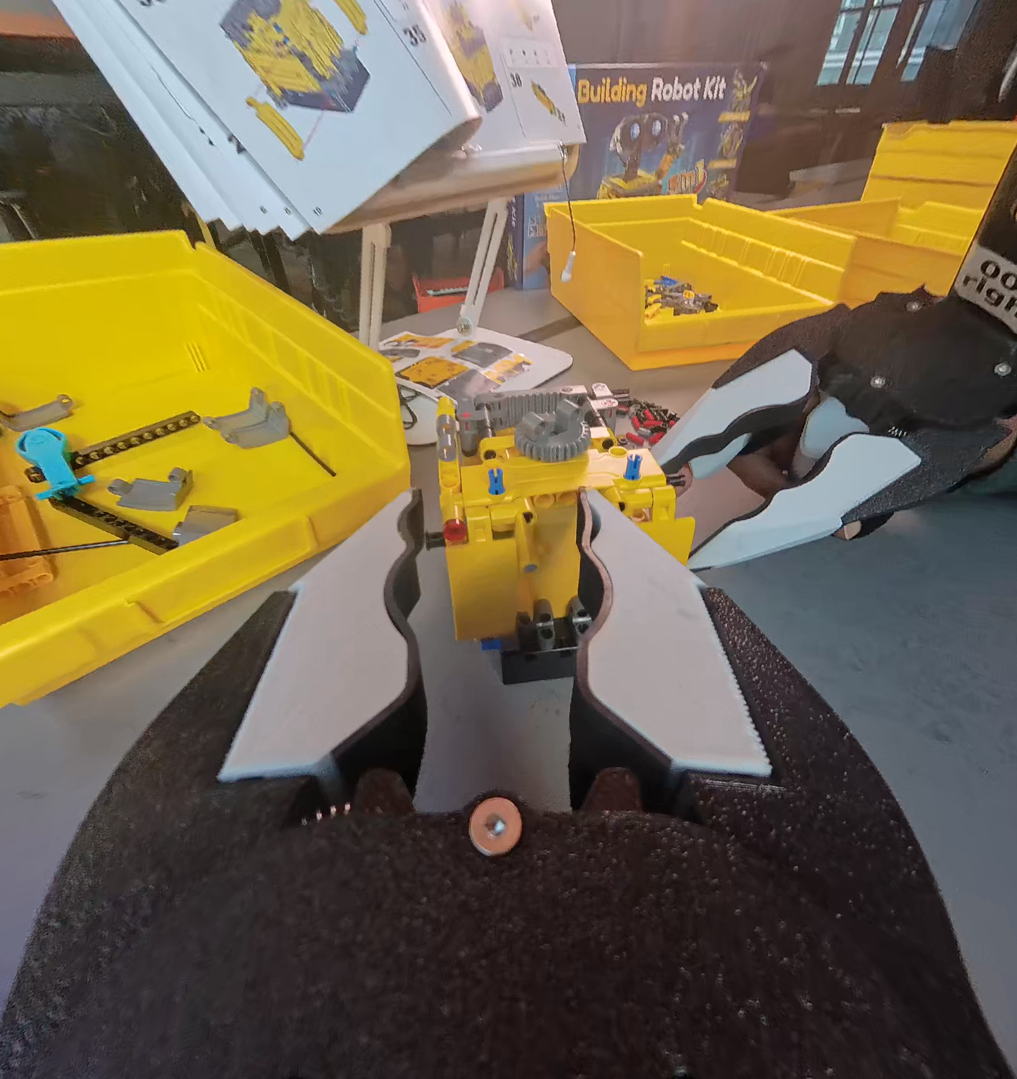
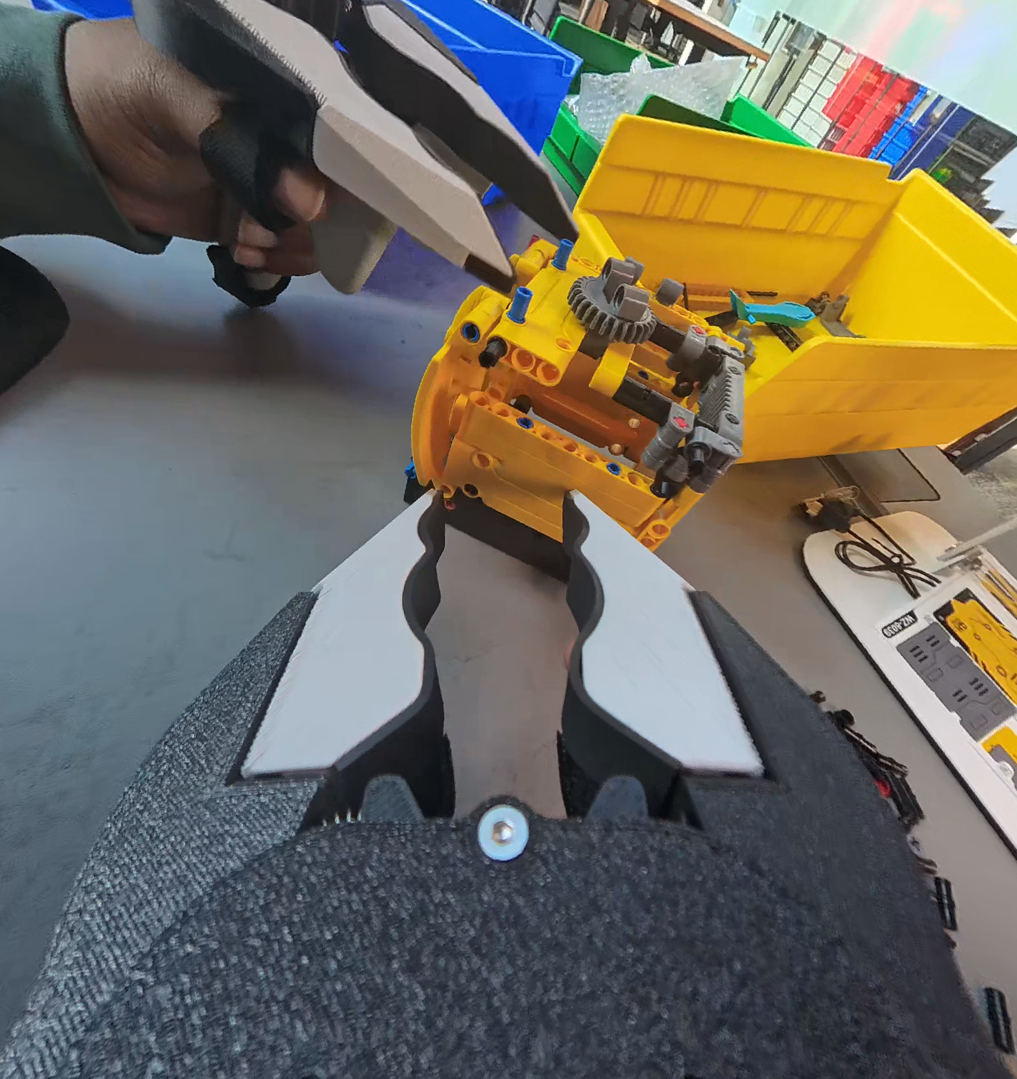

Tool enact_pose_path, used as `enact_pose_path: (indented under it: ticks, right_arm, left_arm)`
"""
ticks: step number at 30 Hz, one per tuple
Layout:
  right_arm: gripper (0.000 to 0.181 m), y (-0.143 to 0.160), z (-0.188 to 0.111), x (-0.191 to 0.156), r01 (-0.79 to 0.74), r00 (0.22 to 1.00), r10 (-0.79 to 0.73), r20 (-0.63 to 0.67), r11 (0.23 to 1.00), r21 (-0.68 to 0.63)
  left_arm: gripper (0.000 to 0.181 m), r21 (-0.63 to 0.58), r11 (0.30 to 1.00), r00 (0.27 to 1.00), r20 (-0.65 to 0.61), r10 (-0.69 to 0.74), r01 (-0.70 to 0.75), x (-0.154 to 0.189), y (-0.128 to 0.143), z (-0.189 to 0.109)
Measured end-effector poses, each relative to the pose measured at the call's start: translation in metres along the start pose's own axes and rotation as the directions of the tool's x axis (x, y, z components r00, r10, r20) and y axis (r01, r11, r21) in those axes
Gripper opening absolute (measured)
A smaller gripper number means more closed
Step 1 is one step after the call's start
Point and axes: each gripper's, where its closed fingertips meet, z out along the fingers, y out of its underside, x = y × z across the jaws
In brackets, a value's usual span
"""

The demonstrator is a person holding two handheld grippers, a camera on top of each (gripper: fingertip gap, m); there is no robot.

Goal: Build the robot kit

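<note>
Two grippers flank yellow brick model [image 1: 518, 525], jaws apart

Bright, even indoor light in both views, with daylight from windows [image 1: 880, 41] at one o'clock. Soft shadows only, pooled under the yellow brick model [image 1: 547, 525] on the grey table [image 1: 880, 671]. Strong fisheye bending toward every edge. Motion blur on the instruction booklet [image 1: 296, 99] at eleven o'clock; washed-out glare on the shelving [image 2: 903, 99] at one o'clock.
</note>
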Motion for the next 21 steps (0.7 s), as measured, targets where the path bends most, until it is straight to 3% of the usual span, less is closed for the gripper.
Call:
enact_pose_path:
  ticks: [4, 8, 11, 14, 17, 19, 21]
  right_arm:
    - [0.041, -0.008, -0.009, -0.003, -0.001, 1.0, 0.0, 0.014, 0.998, 0.068]
    - [0.056, -0.013, -0.032, -0.004, -0.051, 0.999, 0.049, 0.023, 0.994, 0.097]
    - [0.057, -0.016, -0.057, 0.002, -0.09, 0.996, 0.089, 0.012, 0.989, 0.117]
    - [0.058, -0.007, -0.084, 0.011, -0.159, 0.987, 0.161, -0.008, 0.979, 0.125]
    - [0.058, 0.012, -0.107, 0.023, -0.207, 0.975, 0.214, -0.066, 0.973, 0.102]
    - [0.051, 0.023, -0.121, 0.029, -0.232, 0.964, 0.242, -0.107, 0.968, 0.097]
    - [0.027, 0.033, -0.135, 0.031, -0.242, 0.958, 0.253, -0.132, 0.966, 0.092]
  left_arm:
    - [0.057, 0.081, 0.996, 0.998, 0.061, 0.03, -0.035, -0.005, -0.015, -0.007]
    - [0.057, 0.112, 0.991, 0.989, 0.142, 0.052, -0.069, -0.012, -0.025, -0.01]
    - [0.053, 0.168, 0.985, 0.975, 0.221, -0.002, -0.036, -0.029, -0.052, -0.024]
    - [0.051, 0.129, 0.991, 0.967, 0.253, 0.013, -0.047, -0.044, -0.079, -0.034]
    - [0.044, 0.088, 0.99, 0.93, 0.361, 0.074, -0.113, -0.077, -0.105, -0.046]
    - [0.035, 0.091, 0.992, 0.908, 0.417, 0.046, -0.092, -0.104, -0.118, -0.055]
    - [0.019, 0.044, 0.998, 0.91, 0.414, 0.024, -0.047, -0.129, -0.123, -0.056]
